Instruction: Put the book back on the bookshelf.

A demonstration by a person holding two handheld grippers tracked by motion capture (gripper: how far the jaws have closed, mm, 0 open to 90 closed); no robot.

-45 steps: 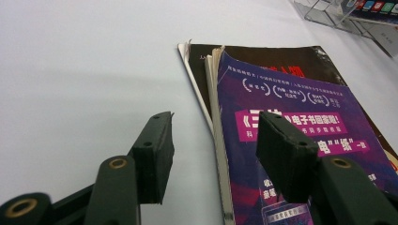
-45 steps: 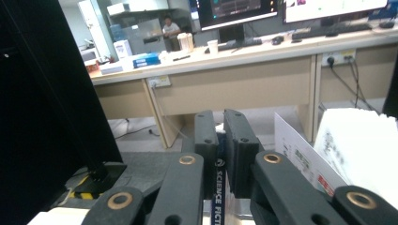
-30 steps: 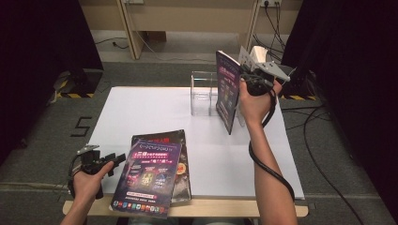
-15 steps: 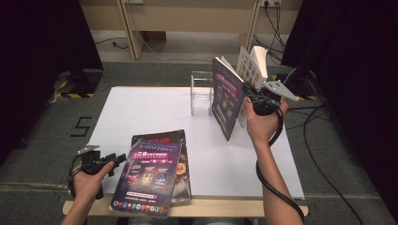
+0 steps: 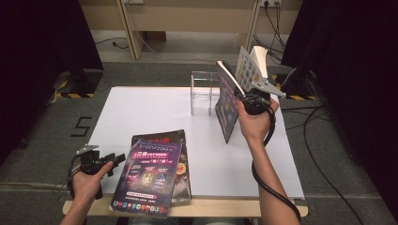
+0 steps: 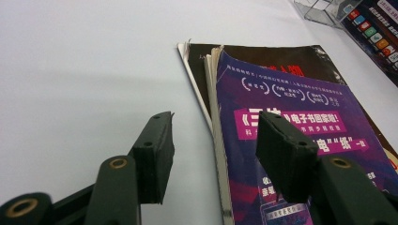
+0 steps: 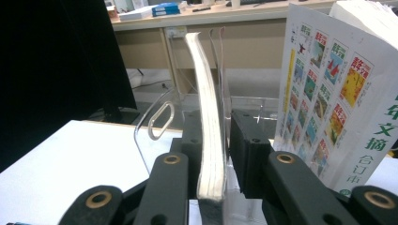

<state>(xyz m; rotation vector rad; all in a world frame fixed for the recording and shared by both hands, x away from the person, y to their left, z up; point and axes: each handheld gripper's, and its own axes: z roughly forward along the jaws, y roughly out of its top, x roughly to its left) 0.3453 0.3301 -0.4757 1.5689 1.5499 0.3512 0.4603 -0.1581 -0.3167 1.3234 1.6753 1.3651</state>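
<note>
Upright, magazine in right gripper.

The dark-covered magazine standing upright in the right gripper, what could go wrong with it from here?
1. The right gripper has just been opening, with the dark-covered magazine between its jaws and its back pages fanning away; it could tip or splay open.
2. The clear acrylic rack stands right beside it; a falling magazine might knock it.
3. The purple-covered magazines overhang the white table's near edge by the open left gripper; a nudge could push them off.
</note>
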